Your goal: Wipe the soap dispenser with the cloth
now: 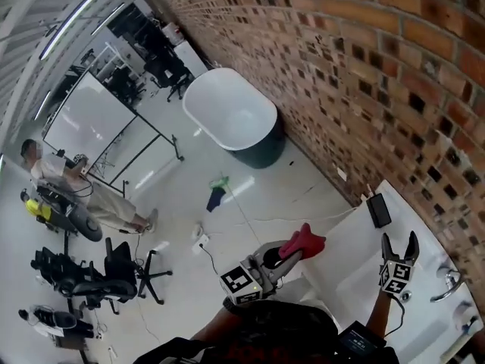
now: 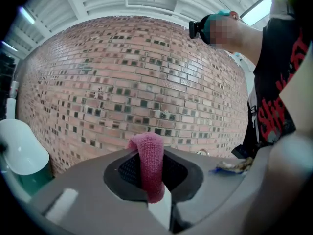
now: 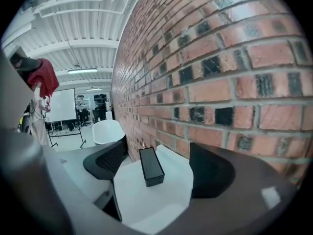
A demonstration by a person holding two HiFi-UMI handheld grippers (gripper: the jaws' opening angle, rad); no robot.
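My left gripper (image 1: pixel 290 252) has its fingers clenched on the red cloth (image 1: pixel 305 241). The right gripper (image 1: pixel 399 243) has its fingers released, near the black box (image 1: pixel 378 209) on the bench (image 1: pixel 345 268).

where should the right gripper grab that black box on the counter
Probably take the black box across its two long sides, about mid-length, coming in from its near short end. It lies flat on the white counter, lengthwise to the open right gripper, and looks narrower than the jaw gap.

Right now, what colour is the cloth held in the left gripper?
Pinkish red. The cloth shows best in the left gripper view.
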